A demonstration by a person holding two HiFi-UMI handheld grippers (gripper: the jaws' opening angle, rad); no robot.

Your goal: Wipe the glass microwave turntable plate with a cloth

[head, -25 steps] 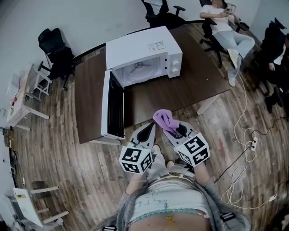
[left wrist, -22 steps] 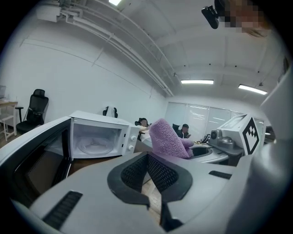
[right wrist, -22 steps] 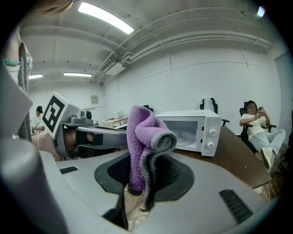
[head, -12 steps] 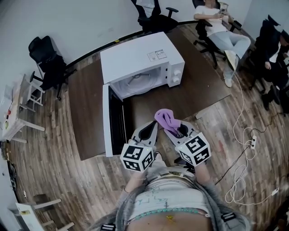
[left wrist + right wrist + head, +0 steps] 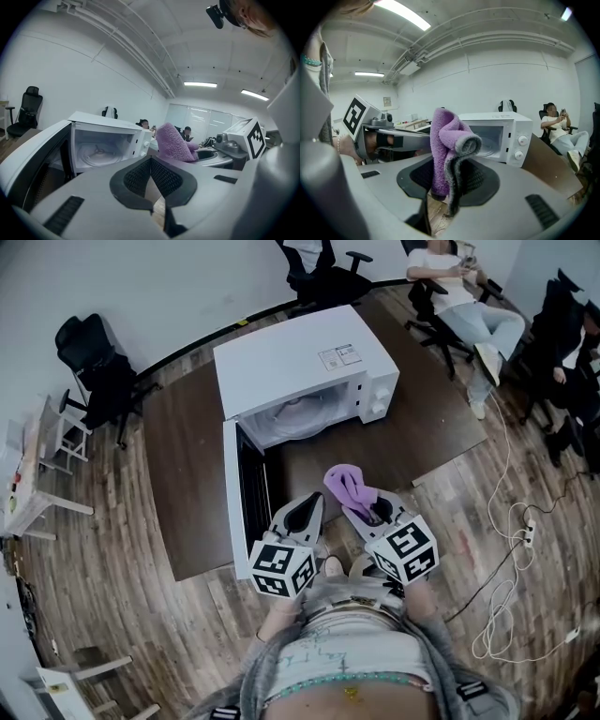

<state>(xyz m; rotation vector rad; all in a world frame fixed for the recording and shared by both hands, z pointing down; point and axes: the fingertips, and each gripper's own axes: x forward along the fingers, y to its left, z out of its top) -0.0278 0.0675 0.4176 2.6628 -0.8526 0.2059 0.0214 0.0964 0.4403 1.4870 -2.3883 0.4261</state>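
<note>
Left claw (image 5: 151, 160): jaws shut tight, pads meeting, nothing btwn them. Right claw (image 5: 446, 174): jaws closed on a purple cloth (image 5: 447, 136), which is pinched at its lower part, w/ a folded bunch standing up above the pads and one grey-edged flap hanging down in front. In the head view both claws sit side by side, close together but not touching, in front of the person's body and pointing toward the microwave (image 5: 300, 357).

Plate (image 5: 96, 153) is inside the microwave cavity, lying flat on its floor. Neither claw is touching it; both are well short of the opening.

Edges & room: door (image 5: 246, 493) is swung wide open on the cavity's left side and sticks out toward the person. Its free end comes approx. to the near edge of the counter (image 5: 422, 423). Left claw is just beside that free end, on its right. Bare counter lies btwn the claw tips and the cavity mouth, and more bare counter lies right of the microwave. Control knobs sit on the front's right side. On the wood floor (image 5: 122, 549), a loose cord (image 5: 511, 521) trails at the right. Chairs (image 5: 103, 357) stand at the far left and far right, some w/ people seated.
</note>
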